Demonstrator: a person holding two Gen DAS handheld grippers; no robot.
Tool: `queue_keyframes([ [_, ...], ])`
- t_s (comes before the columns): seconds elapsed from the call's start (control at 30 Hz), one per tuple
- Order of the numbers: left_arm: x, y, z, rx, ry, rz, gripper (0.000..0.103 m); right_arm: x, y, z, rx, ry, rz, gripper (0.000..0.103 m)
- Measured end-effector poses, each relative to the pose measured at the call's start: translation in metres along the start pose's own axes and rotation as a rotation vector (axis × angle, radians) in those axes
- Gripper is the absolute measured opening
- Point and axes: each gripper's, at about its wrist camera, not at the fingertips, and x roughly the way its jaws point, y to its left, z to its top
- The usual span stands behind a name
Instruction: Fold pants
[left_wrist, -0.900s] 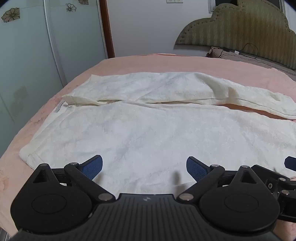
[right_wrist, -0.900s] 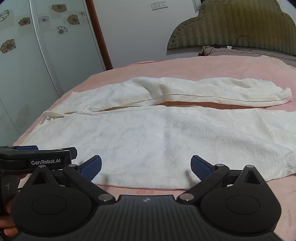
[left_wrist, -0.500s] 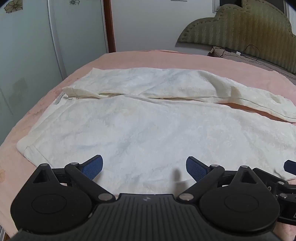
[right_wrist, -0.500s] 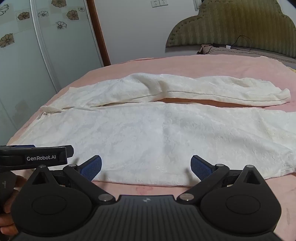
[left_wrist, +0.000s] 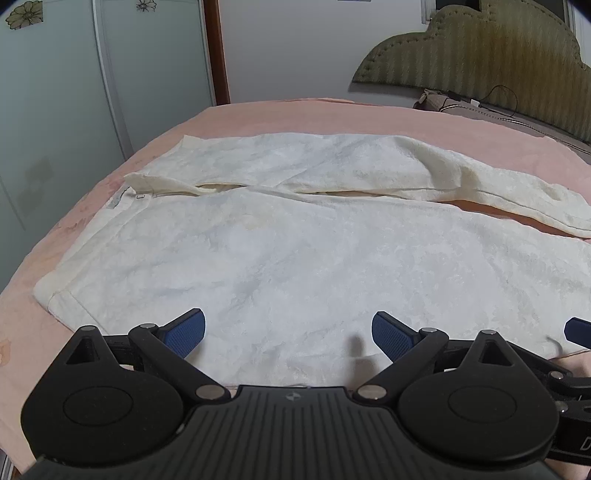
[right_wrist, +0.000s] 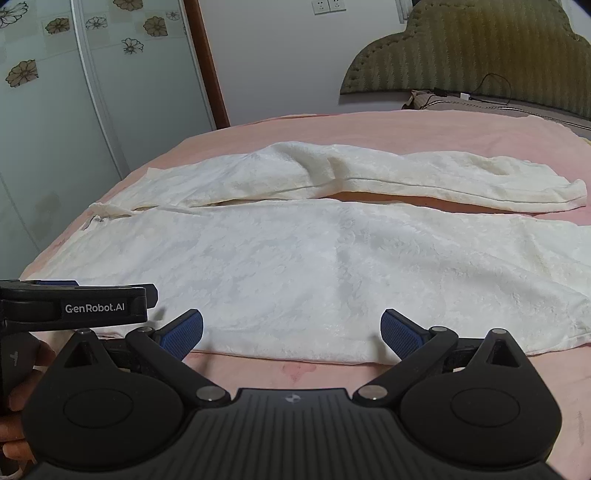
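Cream white pants lie flat on the pink bed, waistband at the left, both legs running right with a gap between them. They also show in the right wrist view. My left gripper is open and empty, just above the near leg's front edge by the waist. My right gripper is open and empty over the near leg's front hem edge, further right. The left gripper's body shows at the left of the right wrist view.
A green padded headboard and a pillow with a cable stand at the far right. Frosted wardrobe doors with flower prints run along the left. The bed's left edge drops off near the waistband.
Both grippers have moved down and a little forward toward the near edge of the pants. Both stay open and empty.
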Motion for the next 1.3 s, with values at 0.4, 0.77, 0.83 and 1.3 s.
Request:
queue_keyframes([
  [0.4, 0.004, 0.003, -0.002, -0.007, 0.008, -0.017, 0.099, 0.018, 0.003, 0.004, 0.02, 0.129, -0.038, 0.103],
  [0.77, 0.008, 0.002, -0.007, -0.001, 0.023, -0.013, 0.099, 0.018, 0.002, 0.004, 0.031, 0.129, -0.052, 0.103],
  [0.83, 0.008, 0.002, -0.007, -0.001, 0.026, -0.012, 0.099, 0.019, 0.003, 0.004, 0.023, 0.131, -0.06, 0.103],
  [1.3, 0.012, 0.004, -0.012, 0.002, 0.028, -0.03, 0.099, 0.024, 0.007, 0.0, -0.026, 0.14, -0.096, 0.103],
])
